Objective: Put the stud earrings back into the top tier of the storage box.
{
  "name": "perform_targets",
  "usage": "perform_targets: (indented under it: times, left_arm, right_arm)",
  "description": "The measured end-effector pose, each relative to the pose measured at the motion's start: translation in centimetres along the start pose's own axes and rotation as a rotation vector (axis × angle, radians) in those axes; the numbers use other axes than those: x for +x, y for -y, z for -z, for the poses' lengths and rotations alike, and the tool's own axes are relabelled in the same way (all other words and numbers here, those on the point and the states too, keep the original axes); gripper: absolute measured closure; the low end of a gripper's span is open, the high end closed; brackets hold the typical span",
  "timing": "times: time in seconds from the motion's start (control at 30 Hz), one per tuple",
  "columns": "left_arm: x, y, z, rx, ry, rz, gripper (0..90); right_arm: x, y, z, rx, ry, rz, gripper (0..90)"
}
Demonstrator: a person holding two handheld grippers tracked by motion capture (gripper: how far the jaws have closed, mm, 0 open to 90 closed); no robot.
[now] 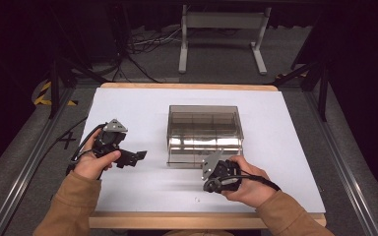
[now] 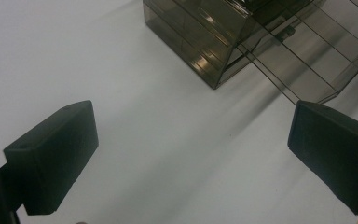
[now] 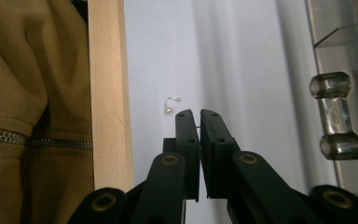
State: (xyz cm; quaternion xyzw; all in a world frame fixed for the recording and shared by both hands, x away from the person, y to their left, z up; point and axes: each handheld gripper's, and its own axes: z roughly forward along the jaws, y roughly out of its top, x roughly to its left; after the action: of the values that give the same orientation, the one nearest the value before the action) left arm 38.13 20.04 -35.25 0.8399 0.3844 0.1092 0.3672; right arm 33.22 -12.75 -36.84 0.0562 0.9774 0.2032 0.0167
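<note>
The person wore tan sleeves [image 1: 71, 204], and a jacket [image 3: 23, 93] of the same cloth with a metal zip. Each hand held a black tool: the left gripper [image 1: 137, 156] and right gripper [image 3: 200, 116] each carried a grey three-cornered plate and a black cable. The right gripper's arms showed brass-coloured rivets.

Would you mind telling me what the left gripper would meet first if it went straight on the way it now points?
Probably the smoky clear drawer box: the open left gripper points across bare white tabletop toward its near corner, though depth is hard to judge.
</note>
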Motion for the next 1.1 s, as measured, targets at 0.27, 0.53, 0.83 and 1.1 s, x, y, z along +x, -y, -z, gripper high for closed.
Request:
perform_targets:
  times: [0.27,0.53,0.83,1.1]
  left_arm:
    - [0.0,0.0,0.1,0.001,-0.002,-0.001,2.2]
    - [-0.1,0.1,0.2,0.000,-0.005,-0.003,2.2]
    - [0.0,0.1,0.2,-0.003,-0.005,0.000,2.2]
    - [-0.1,0.1,0.2,-0.004,-0.006,-0.002,2.2]
  right_arm:
    - [-0.3,-0.6,1.1,-0.025,0.012,0.006,86.7]
    - [-0.4,-1.2,2.1,-0.040,0.022,0.004,86.6]
    - [-0.6,-2.0,3.1,-0.057,0.033,0.000,86.6]
    - [-1.1,-2.6,3.9,-0.077,0.051,-0.011,86.7]
